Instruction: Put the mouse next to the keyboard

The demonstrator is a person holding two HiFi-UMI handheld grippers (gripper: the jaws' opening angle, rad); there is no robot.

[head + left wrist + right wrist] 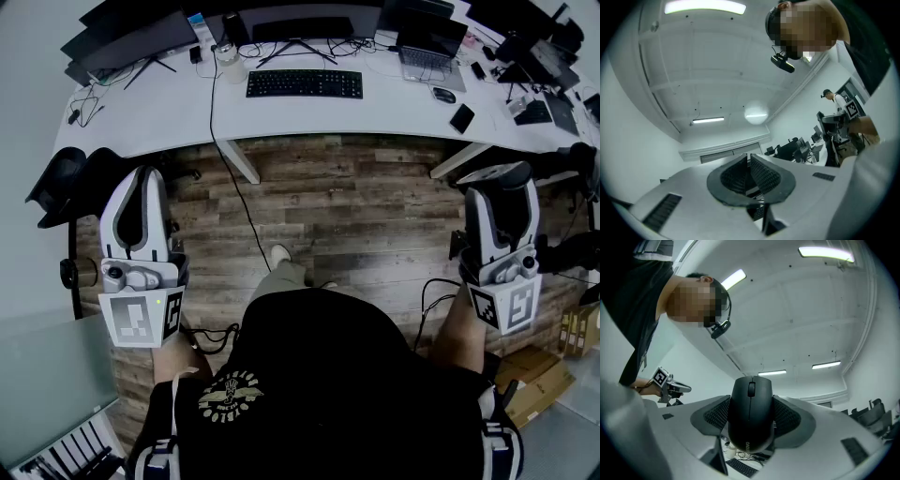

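Note:
A black mouse (750,423) sits upright between the pads of my right gripper (751,401), which is shut on its sides and tilted upward toward the ceiling. In the head view my right gripper (499,180) is low on the right, over the wooden floor and well short of the desk. The black keyboard (305,83) lies on the white desk (169,112) far ahead. My left gripper (141,180) is held up on the left. In its own view the left gripper (749,161) has its jaws nearly together with nothing between them.
On the desk are monitors, a laptop (429,47), a second mouse (443,94), a phone (461,118) and a jar (230,61). A cable (230,169) hangs to the floor. Cardboard boxes (534,375) lie at the right, a glass surface (47,375) at the left.

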